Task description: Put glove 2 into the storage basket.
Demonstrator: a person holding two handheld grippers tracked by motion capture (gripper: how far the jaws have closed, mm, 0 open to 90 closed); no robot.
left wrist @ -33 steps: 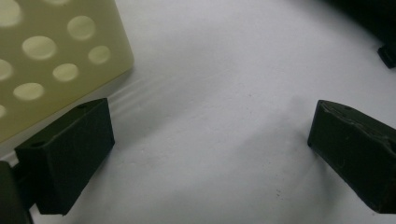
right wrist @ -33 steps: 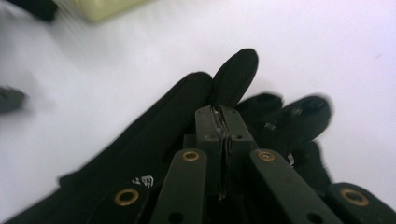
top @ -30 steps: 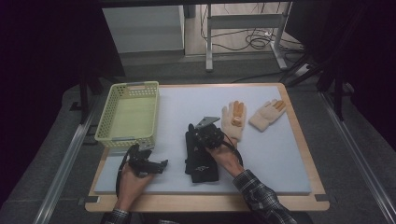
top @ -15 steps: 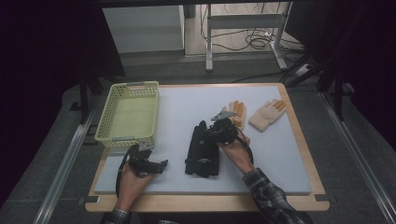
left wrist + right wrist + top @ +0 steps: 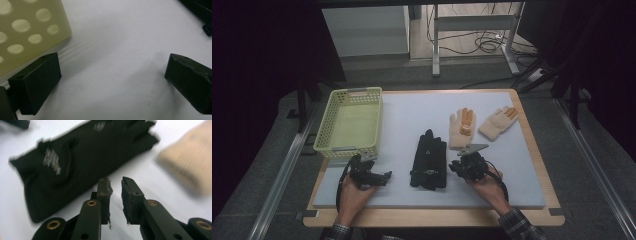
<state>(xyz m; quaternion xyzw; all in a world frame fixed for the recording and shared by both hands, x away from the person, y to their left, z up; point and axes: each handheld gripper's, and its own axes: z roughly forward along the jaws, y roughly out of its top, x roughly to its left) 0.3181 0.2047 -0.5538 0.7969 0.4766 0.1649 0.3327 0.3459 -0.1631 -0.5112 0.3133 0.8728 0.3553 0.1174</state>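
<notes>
A pair of black gloves [image 5: 429, 160] [image 5: 75, 165] lies flat in the middle of the white mat [image 5: 407, 115]. Two beige gloves [image 5: 461, 127] [image 5: 498, 121] lie farther back on the right; one beige glove [image 5: 190, 170] also appears blurred in the right gripper view. My right gripper [image 5: 458, 166] [image 5: 116, 183] sits just right of the black gloves. Its jaws have just been closing and stand a narrow gap apart with nothing between them. My left gripper [image 5: 383, 176] [image 5: 112, 72] rests on the mat near the front left, jaws wide open and empty.
A yellow-green perforated basket [image 5: 349, 122] [image 5: 22, 32] stands at the back left, just beyond the left gripper. The wooden table rim [image 5: 532, 145] frames the mat. Metal rails run along both sides of the table.
My right gripper has moved off the black gloves, to the right and toward the person. The black gloves now lie alone on the mat. The left gripper has stayed put.
</notes>
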